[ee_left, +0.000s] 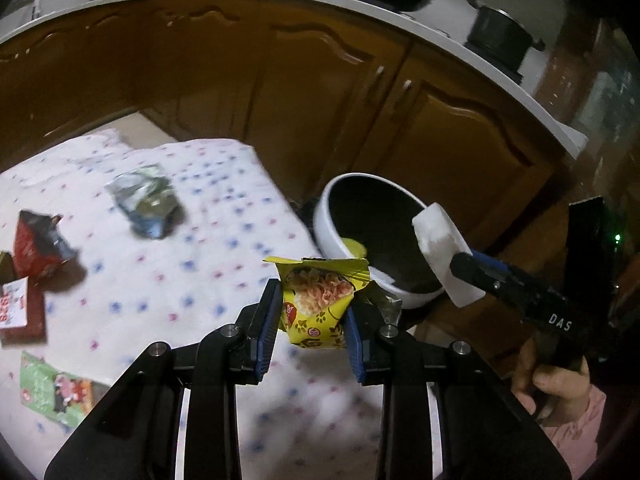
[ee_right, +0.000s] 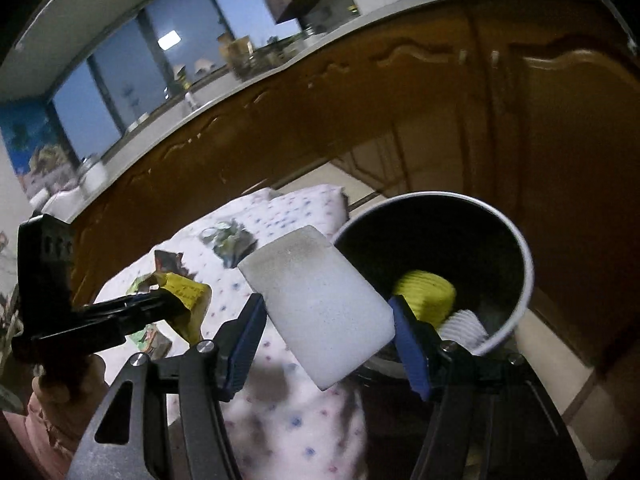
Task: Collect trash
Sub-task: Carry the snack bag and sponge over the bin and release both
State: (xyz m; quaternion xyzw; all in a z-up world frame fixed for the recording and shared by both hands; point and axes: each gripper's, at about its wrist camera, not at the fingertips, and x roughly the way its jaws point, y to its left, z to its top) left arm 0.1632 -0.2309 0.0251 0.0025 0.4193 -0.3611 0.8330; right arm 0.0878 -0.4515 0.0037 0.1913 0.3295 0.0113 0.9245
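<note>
Black right claw (ee_left: 460, 264) reads "DAS".

My left gripper (ee_left: 310, 320) is black, with two blue ribbed pads (ee_left: 267, 332) and round silver screws (ee_left: 231, 331) on its arms. My right gripper (ee_right: 328, 326) looks the same: black arms, blue pads (ee_right: 412, 348), shiny screws (ee_right: 205, 346). Its side has white letters, DAS (ee_left: 560, 322) (and a tiny green light). My hand (ee_left: 554, 388) has bare skin and a pink sleeve (ee_left: 576, 436).
</note>
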